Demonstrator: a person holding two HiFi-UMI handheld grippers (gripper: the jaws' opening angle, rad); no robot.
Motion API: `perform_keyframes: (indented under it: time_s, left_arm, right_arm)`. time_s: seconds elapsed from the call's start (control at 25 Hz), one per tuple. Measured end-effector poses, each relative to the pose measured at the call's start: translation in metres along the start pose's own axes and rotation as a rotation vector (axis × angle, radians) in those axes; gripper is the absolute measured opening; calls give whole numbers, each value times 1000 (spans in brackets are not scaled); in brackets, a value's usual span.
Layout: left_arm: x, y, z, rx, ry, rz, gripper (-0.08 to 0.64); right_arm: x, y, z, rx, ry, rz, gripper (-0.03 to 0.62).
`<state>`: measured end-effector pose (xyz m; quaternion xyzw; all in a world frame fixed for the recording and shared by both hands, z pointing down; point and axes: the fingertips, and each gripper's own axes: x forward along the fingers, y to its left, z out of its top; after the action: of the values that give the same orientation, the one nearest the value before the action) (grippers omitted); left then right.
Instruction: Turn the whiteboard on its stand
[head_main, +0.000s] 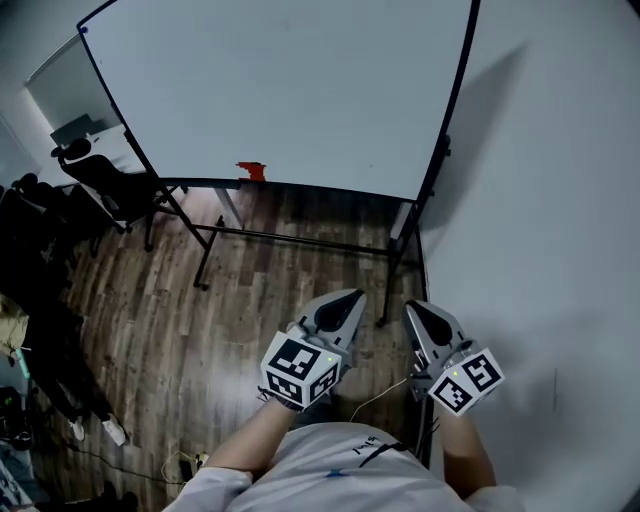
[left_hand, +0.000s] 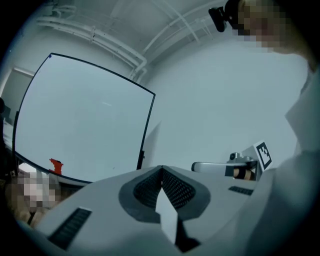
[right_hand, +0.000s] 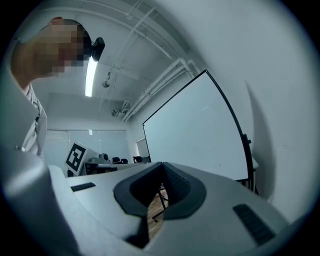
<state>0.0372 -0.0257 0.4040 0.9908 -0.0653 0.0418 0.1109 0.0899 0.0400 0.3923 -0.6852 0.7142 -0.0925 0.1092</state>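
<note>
While the large white rectangular whiteboard (head_main: 280, 90) stands upright on its black tubular stand (head_main: 300, 238), well ahead, the left gripper (head_main: 352, 296) and right gripper (head_main: 411, 306) hang close to the person's chest, fingers pressed together on nothing, likely ready to nudge its frame.

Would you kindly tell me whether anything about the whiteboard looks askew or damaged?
Nothing stands out: the whiteboard sits blank and intact on its stand, with one small red item on its lower edge.
</note>
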Motion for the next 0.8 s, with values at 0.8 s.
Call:
perform_keyframes:
  time_s: [0.8]
  left_arm:
    - [88,155,30,-66,-21,-98,11]
  right_arm:
    - [155,-80,8,-59,56,-133,14]
